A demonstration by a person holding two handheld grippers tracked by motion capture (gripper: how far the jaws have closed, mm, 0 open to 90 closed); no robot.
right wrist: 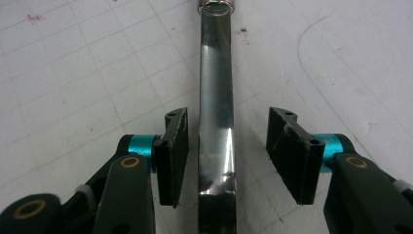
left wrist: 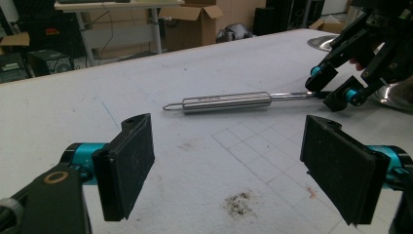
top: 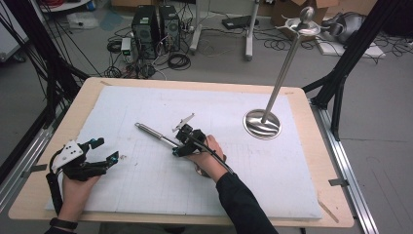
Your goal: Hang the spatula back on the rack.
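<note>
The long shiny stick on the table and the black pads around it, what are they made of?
The utensil handle looks like polished metal, likely steel: it mirrors light and the pads. The right gripper has matte black pads that look like rubber or foam, with a dull, finely grainy face; which one is hard to tell.

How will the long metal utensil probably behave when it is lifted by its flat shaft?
The metal utensil looks rigid, so it should not bend. Its polished shaft may slip between the pads. The thick round handle probably weighs more, so that end may dip.
</note>
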